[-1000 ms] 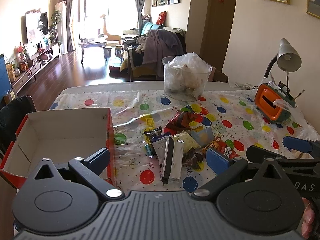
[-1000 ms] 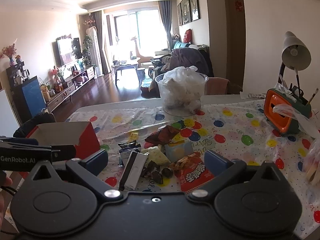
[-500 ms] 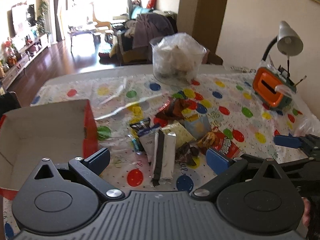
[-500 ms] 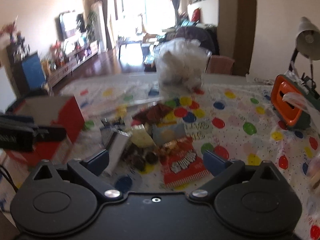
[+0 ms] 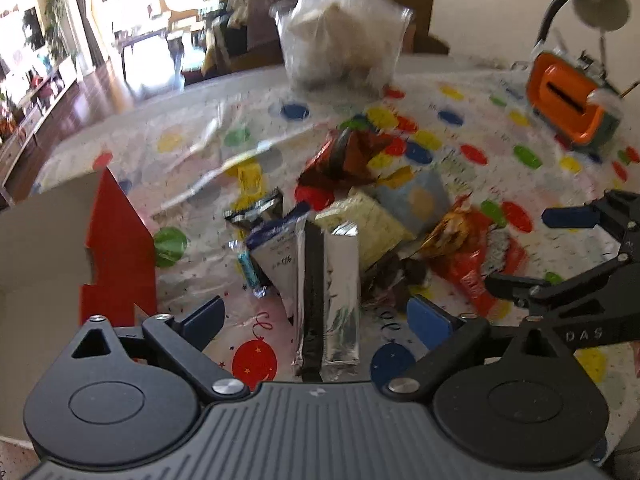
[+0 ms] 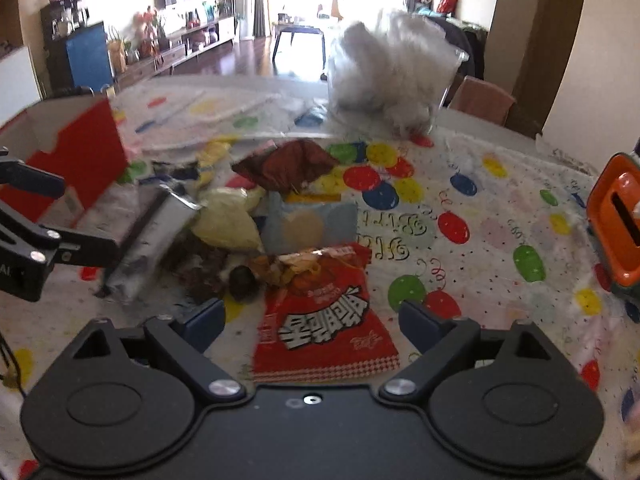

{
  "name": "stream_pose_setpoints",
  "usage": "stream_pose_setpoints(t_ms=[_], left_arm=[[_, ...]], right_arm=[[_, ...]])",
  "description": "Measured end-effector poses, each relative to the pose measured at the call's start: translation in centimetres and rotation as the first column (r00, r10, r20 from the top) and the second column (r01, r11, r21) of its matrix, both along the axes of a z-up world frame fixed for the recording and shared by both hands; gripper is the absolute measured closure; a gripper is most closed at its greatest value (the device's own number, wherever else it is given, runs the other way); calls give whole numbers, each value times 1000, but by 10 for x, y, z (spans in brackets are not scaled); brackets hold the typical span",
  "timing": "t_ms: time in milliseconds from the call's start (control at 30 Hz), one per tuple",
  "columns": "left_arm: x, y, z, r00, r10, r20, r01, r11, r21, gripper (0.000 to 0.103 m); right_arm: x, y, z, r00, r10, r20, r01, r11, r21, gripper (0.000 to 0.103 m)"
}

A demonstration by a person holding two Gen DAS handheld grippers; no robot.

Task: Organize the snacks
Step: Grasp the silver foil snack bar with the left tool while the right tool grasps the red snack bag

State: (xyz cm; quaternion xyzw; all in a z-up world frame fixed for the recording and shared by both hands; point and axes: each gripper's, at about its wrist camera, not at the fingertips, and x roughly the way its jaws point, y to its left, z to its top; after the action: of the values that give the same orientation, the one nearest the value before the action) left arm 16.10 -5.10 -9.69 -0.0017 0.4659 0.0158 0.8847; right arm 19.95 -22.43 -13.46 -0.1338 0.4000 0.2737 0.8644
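Observation:
A pile of snacks lies on the dotted tablecloth (image 5: 460,120). My left gripper (image 5: 316,320) hovers low over a long silver-and-black packet (image 5: 328,288). The packet lies between the jaws, which are closing without touching it. My right gripper (image 6: 312,322) straddles a red snack bag (image 6: 320,292); its jaws are closing too, and the pads stay clear of the bag. A yellow packet (image 5: 368,224), a pale blue packet (image 6: 312,224) and a brown foil bag (image 6: 288,164) lie further back. At the left stands an open red cardboard box (image 5: 116,248).
A clear tub (image 6: 392,76) stuffed with a white bag stands at the far edge of the table. An orange-and-green holder (image 5: 568,108) and a desk lamp (image 5: 596,0) stand at the right. The living room lies beyond the table.
Both grippers have come down and forward toward the snack pile, tilting further downward. The packets now fill more of each view, and both pairs of jaws have narrowed slightly.

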Motion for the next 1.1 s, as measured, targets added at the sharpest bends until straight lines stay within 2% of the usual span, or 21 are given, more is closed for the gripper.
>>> stream_pose_setpoints(t_ms=[100,133,300,500,833,1100], left_arm=[[14,5,-14,998,5,-59,-6,1000,-14,12],[17,6,-17,998,8,-69,-8,1000,-13,17],[31,5,-31,993,-19,-115,21,1000,11,24],[41,4,-40,988,-51,-149,53,999,7,32],[47,-1,-52,981,-46,-188,48,999,5,56],[45,1,-51,982,-15,-187,16,1000,4,60]], right_arm=[[16,3,-14,999,14,-30,-14,1000,-23,14],[20,4,-18,999,19,-43,-21,999,-28,14],[35,8,-28,996,38,-79,-41,999,-30,14],[46,15,-37,992,51,-113,-56,997,-48,18],[49,18,-38,991,59,-119,-65,997,-44,30],[50,13,-35,991,53,-123,-55,998,-15,35]])
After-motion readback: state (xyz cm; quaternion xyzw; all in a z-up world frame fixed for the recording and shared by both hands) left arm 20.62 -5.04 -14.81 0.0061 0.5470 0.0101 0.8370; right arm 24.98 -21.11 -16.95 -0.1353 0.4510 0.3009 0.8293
